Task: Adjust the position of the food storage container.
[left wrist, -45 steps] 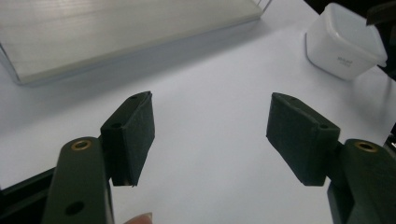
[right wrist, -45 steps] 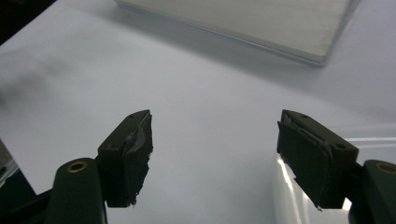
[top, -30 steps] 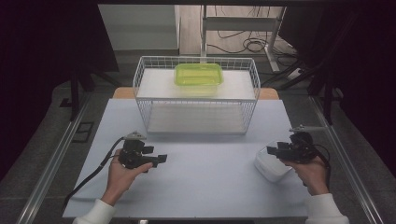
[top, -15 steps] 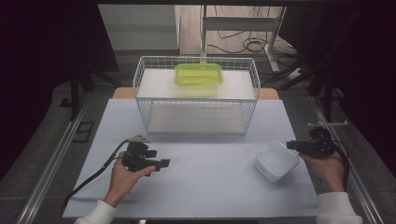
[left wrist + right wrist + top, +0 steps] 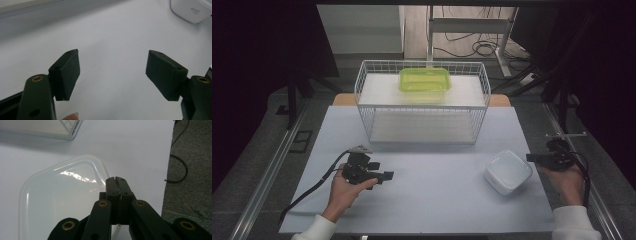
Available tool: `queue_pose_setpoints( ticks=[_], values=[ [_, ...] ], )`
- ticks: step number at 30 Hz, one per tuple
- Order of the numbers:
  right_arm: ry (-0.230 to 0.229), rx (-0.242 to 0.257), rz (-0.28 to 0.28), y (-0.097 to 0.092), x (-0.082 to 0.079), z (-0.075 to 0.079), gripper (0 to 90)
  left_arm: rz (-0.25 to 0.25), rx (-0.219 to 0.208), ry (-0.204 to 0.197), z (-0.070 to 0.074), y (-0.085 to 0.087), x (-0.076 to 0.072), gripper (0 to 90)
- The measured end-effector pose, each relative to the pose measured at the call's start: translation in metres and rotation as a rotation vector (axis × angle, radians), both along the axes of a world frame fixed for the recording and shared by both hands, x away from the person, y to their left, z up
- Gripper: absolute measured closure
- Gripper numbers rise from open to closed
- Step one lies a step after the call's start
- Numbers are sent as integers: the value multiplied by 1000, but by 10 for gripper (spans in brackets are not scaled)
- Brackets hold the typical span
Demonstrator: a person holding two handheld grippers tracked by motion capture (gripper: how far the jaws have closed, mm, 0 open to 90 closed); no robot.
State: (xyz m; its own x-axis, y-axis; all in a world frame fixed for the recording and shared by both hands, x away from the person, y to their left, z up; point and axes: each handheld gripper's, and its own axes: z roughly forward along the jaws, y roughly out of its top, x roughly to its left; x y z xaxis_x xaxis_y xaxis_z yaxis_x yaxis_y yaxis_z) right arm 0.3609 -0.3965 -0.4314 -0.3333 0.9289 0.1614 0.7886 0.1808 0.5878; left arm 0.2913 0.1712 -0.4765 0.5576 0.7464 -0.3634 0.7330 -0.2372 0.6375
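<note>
Nearest me, I am holding the left gripper (image 5: 384, 175) at seven o'clock, jaws spread and empty. At four o'clock the right gripper (image 5: 532, 158) is hovering with jaws pressed together on nothing, just beside the white container (image 5: 508, 171). Seemingly nothing is placed yet. At twelve, the wire basket (image 5: 367, 117) is holding a green container (image 5: 424, 80).

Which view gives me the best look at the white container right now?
The high view: the white container sits whole on the table, near the right gripper. The right gripper view shows it close but partly behind the shut jaws; the left gripper view catches just one corner at top right.
</note>
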Motion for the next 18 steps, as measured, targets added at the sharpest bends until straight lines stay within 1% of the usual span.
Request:
queue_pose_setpoints(
  ticks=[4,6,7,10,13,15,17,18],
  values=[
    [5,-1,-13,-4,1,-4,888,0,0,1,-1,0,0,268],
    [10,-5,-21,-6,1,-6,888,0,3,-5,-1,-1,0,271],
    [19,-16,-26,-8,2,-9,888,-1,4,-4,-1,-1,0,271],
    [27,-30,-27,-10,2,-13,888,-4,2,-1,-1,-1,0,270],
    [38,-25,-17,-10,2,-15,888,-8,0,6,-2,-1,0,268],
    [41,-38,-14,-8,2,-17,889,-8,-1,6,-2,-2,-1,267],
    [71,-49,13,-1,0,-20,889,-9,-7,4,-1,-2,-2,267],
    [71,-49,13,-1,0,-20,889,-9,-8,4,-1,-1,-3,267]
  ],
)
